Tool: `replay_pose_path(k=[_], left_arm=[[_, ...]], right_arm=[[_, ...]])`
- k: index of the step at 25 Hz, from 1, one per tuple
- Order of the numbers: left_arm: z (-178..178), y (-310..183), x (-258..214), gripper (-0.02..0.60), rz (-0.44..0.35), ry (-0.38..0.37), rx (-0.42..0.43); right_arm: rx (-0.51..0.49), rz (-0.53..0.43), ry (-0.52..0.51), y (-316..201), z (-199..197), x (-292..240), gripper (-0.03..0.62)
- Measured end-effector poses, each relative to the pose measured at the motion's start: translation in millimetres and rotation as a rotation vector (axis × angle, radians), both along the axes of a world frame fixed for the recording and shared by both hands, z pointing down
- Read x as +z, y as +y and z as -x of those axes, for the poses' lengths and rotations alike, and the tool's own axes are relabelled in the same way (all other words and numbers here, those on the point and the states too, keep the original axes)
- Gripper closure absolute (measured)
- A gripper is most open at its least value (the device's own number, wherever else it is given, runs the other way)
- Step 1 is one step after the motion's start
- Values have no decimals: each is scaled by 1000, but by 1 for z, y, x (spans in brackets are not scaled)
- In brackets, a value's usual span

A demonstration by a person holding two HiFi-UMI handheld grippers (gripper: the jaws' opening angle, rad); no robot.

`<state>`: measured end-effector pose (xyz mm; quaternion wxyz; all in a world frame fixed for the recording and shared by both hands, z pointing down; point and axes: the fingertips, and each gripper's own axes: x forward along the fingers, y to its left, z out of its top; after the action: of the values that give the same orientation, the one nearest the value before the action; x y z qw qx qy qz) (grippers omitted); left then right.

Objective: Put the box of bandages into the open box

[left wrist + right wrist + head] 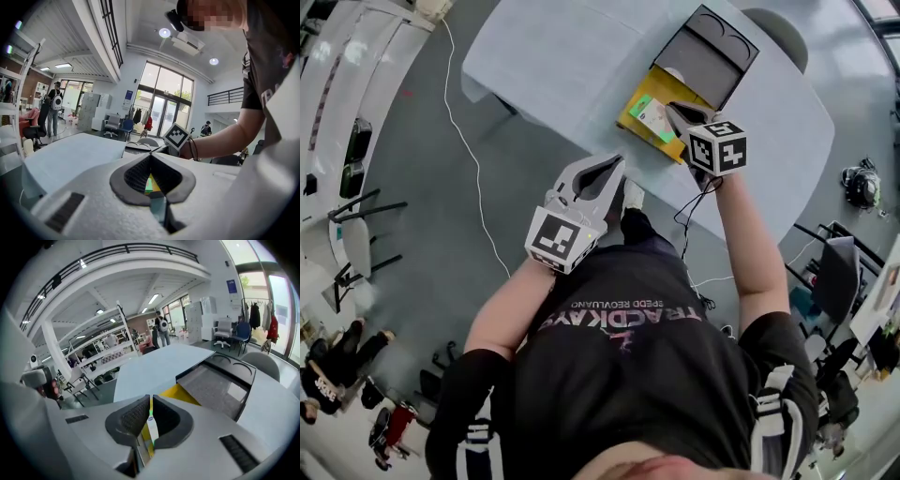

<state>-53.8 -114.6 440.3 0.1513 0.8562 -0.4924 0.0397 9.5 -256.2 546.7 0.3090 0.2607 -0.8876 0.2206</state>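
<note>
1 bandage box (650, 116) inside 1 open box (629, 120), left tool (618, 162), right tool (671, 109)

white-and-green bandage box (649, 114), open box (703, 58) yellow inside and dark grey otherwise, table (553, 56) pale blue-grey

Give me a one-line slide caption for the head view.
From above: right tongs poised over the box of bandages in the yellow open box, left tongs at the edge of the table.

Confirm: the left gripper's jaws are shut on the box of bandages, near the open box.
No: the right gripper has its jaws shut on the box of bandages, near the open box; the right gripper view shows it.
</note>
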Motion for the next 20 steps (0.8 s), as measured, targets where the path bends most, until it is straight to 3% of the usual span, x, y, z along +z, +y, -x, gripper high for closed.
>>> replay_pose_path(k=[9, 15, 20], left_arm=[[25, 10, -39, 565, -62, 1, 9], [44, 18, -74, 566, -99, 12, 8], [48, 29, -97, 565, -134, 20, 57]], right_arm=[[113, -353, -164, 28, 2, -124, 582], [175, -456, -272, 73, 5, -191, 582], [220, -513, -316, 113, 5, -227, 582]])
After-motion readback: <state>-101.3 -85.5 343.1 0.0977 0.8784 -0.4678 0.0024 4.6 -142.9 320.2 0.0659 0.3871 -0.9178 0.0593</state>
